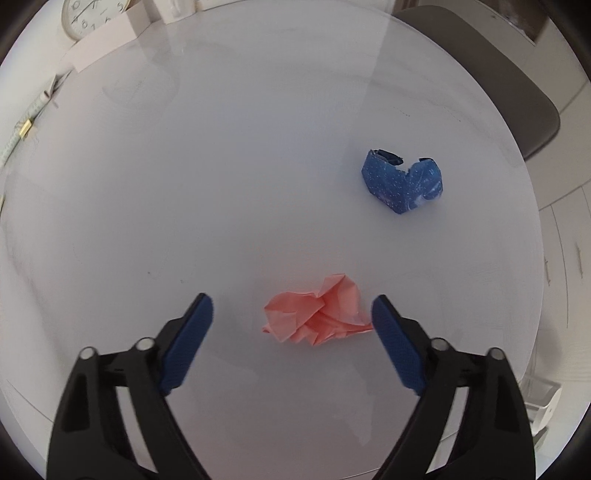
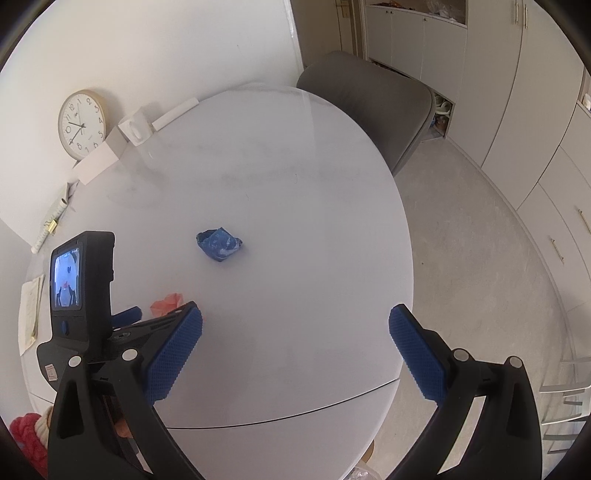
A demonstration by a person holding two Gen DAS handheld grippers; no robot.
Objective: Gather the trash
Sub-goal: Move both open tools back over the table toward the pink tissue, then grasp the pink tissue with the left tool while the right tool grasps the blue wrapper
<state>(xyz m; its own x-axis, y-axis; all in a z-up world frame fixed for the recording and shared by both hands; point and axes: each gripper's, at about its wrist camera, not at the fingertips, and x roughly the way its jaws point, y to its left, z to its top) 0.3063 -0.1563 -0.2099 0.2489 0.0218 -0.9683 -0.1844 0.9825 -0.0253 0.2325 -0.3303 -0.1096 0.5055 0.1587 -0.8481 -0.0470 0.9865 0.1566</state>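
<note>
**Pink wad lying between the spread left tongs**

The left gripper [image 1: 291,314] is hanging over the white table [image 1: 221,166], jaws spread, with the crumpled pink paper [image 1: 317,312] lying between the pads, nearer the right one; contact is unclear. The blue wrapper [image 1: 402,182] is sitting well apart. The right gripper [image 2: 295,325] is hovering spread and empty.

pink paper [image 2: 167,303]: mostly hidden by gripper body | clock [image 1: 94,16]: cut by top edge

You are looking at a wall clock [image 2: 82,124] leaning behind a white mug [image 2: 133,128], and a grey chair [image 2: 373,107] sitting at the table [image 2: 295,229].
</note>
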